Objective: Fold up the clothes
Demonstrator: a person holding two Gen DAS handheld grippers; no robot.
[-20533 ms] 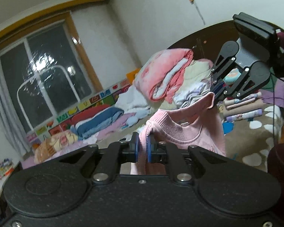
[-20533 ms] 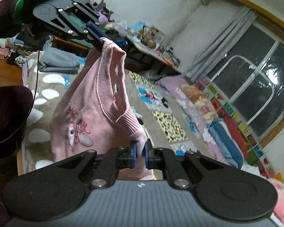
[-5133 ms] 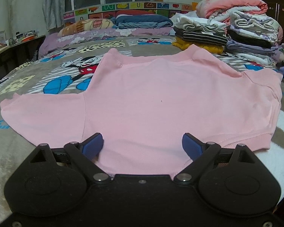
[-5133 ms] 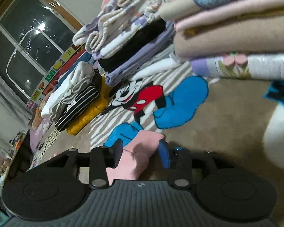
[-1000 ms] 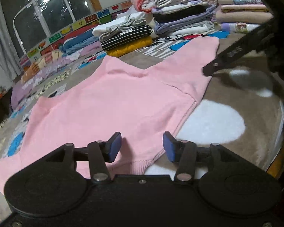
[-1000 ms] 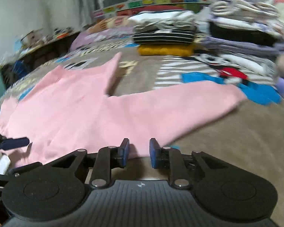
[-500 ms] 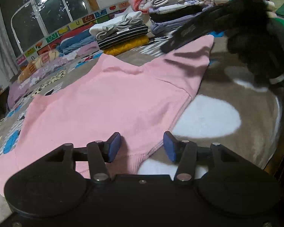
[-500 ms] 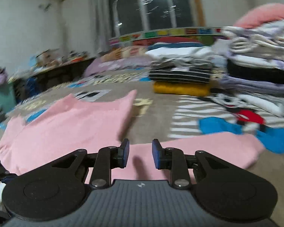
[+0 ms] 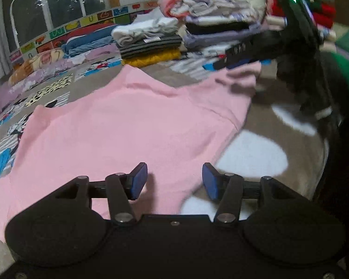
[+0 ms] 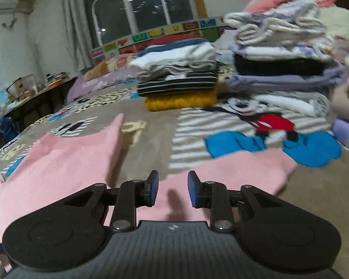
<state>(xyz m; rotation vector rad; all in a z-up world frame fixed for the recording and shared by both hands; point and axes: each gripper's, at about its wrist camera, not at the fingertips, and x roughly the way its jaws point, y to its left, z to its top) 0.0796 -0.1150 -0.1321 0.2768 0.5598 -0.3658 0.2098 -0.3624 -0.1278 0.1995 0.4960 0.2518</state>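
Setting: home bedroom. Work surface is a bed (image 10: pixel 151 144) covered by a cartoon-print blanket (image 10: pixel 263 125). Stacks of folded clothes (image 10: pixel 281 53) stand at right of the right wrist frame; a smaller stack (image 10: pixel 176 79) sits at centre. Rolled bedding (image 9: pixel 86 44) lies along the far edge, under an alphabet-picture border (image 10: pixel 156 34). Dark night window (image 10: pixel 139 7) with curtain (image 10: pixel 74 23) at upper left. Cluttered side table (image 10: pixel 32 90) at left edge; contents probably household items, too blurred to identify.
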